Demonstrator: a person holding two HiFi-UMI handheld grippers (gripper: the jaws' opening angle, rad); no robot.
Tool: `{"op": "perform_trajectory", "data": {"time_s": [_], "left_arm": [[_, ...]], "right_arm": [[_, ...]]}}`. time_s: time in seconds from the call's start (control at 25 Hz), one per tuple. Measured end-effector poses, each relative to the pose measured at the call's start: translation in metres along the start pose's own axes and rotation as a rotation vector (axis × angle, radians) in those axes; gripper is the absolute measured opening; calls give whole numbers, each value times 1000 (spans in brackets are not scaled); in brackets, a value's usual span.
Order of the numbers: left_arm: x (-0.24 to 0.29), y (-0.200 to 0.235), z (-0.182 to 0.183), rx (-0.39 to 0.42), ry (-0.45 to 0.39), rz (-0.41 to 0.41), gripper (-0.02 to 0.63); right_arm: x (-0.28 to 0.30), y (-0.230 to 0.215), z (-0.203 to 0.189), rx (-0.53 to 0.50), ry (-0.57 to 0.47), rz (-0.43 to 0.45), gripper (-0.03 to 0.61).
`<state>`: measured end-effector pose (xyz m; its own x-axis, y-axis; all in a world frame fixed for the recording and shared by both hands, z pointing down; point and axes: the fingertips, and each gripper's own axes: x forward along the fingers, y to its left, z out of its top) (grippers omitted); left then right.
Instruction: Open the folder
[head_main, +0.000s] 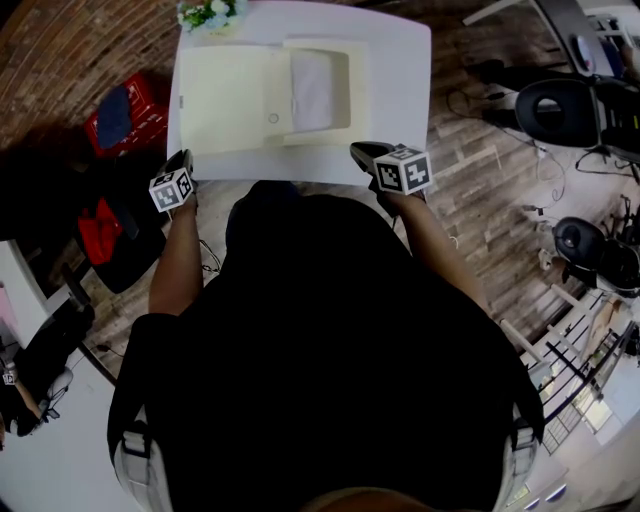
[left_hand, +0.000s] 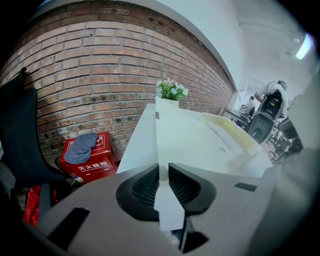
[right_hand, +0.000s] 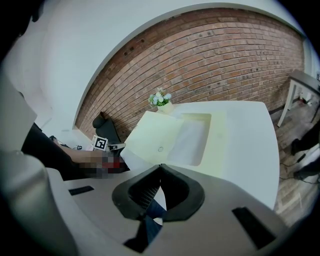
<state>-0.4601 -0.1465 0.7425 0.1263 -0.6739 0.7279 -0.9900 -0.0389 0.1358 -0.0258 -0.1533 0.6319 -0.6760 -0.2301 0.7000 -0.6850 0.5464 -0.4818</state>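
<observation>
A cream folder (head_main: 265, 100) lies flat on the white table (head_main: 395, 90), its cover spread to the left. A white sheet (head_main: 312, 90) shows in the pocket of its right half. The same folder appears in the right gripper view (right_hand: 165, 137) and at the right of the left gripper view (left_hand: 230, 135). My left gripper (head_main: 183, 158) hovers at the table's near left corner. Its jaws (left_hand: 164, 169) stand a narrow slit apart with only the tabletop showing between them. My right gripper (head_main: 362, 151) sits at the table's near edge, right of the folder. Its jaws (right_hand: 160, 167) meet at the tips and hold nothing.
A small pot of flowers (head_main: 210, 14) stands at the table's far left corner. A red box (head_main: 128, 115) with a grey-blue cloth on it sits on the floor to the left, by a brick wall. Black chairs (head_main: 560, 110) stand at the right.
</observation>
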Motion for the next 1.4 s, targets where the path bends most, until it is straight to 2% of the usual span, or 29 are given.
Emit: {"op": "perform_trajectory", "data": {"time_s": [0.48, 0.84, 1.4], "left_arm": [[-8, -2, 8, 44, -28, 22, 92], [-21, -3, 24, 54, -85, 36, 169], [-45, -28, 57, 82, -183, 27, 179]], "right_arm": [[-5, 3, -2, 3, -14, 13, 23], [-10, 0, -7, -2, -15, 13, 23], [-22, 9, -8, -27, -48, 36, 23]]}}
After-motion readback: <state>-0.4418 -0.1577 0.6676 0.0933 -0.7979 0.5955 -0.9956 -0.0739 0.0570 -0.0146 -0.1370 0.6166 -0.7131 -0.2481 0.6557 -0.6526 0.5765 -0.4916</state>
